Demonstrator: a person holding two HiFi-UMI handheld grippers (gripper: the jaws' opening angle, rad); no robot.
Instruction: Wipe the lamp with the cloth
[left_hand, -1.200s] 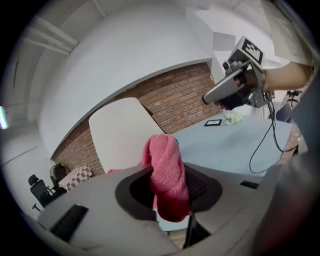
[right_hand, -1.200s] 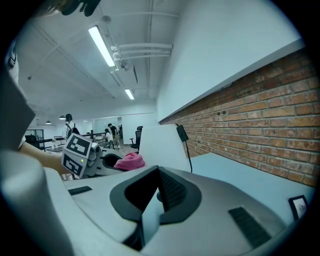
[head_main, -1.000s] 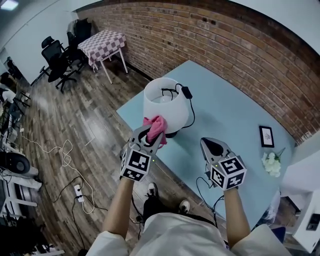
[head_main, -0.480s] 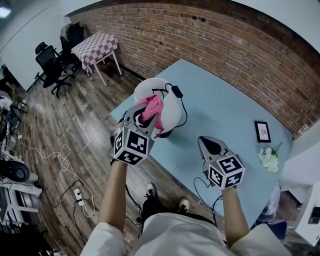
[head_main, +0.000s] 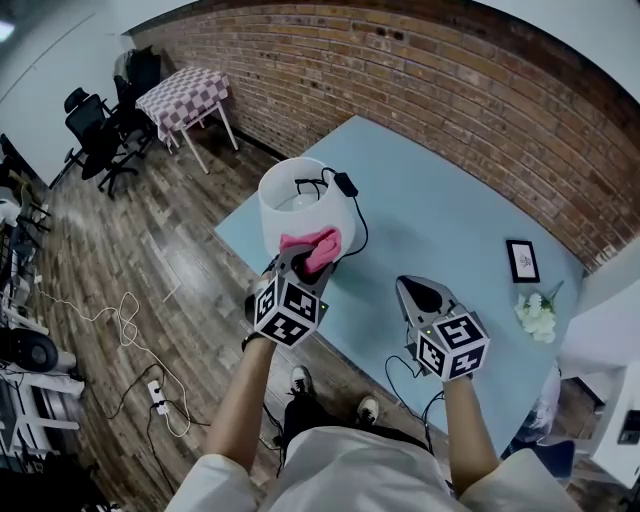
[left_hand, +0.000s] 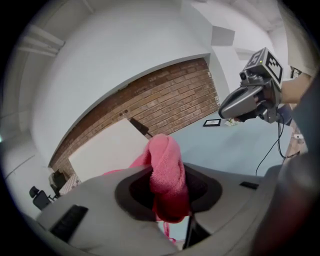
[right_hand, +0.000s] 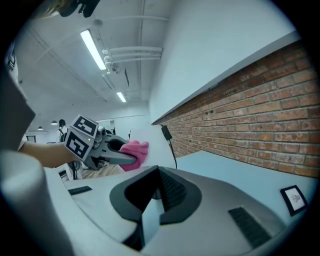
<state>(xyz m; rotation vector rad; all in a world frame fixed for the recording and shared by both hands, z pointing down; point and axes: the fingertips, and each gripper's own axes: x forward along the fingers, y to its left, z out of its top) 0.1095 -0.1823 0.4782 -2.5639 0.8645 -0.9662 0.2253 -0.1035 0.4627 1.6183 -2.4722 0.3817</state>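
The lamp (head_main: 295, 205) with its white shade stands at the near left corner of the light blue table (head_main: 450, 225). A black cable and plug (head_main: 345, 185) hang over the shade's rim. My left gripper (head_main: 303, 264) is shut on the pink cloth (head_main: 313, 247), which presses against the lower front of the shade. In the left gripper view the cloth (left_hand: 167, 172) bulges up between the jaws, with the shade (left_hand: 107, 147) just behind it. My right gripper (head_main: 420, 292) hovers over the table's front edge, jaws shut with nothing in them, well right of the lamp.
A small framed picture (head_main: 520, 262) and white flowers (head_main: 537, 318) sit at the table's right end. A brick wall (head_main: 480, 90) runs behind the table. A checkered table (head_main: 180, 95) and office chairs (head_main: 95, 125) stand far left, and cables (head_main: 130, 310) lie on the wooden floor.
My left gripper rose with the cloth to the top of the shade, then came back down to its lower front. The right gripper stayed where it was.
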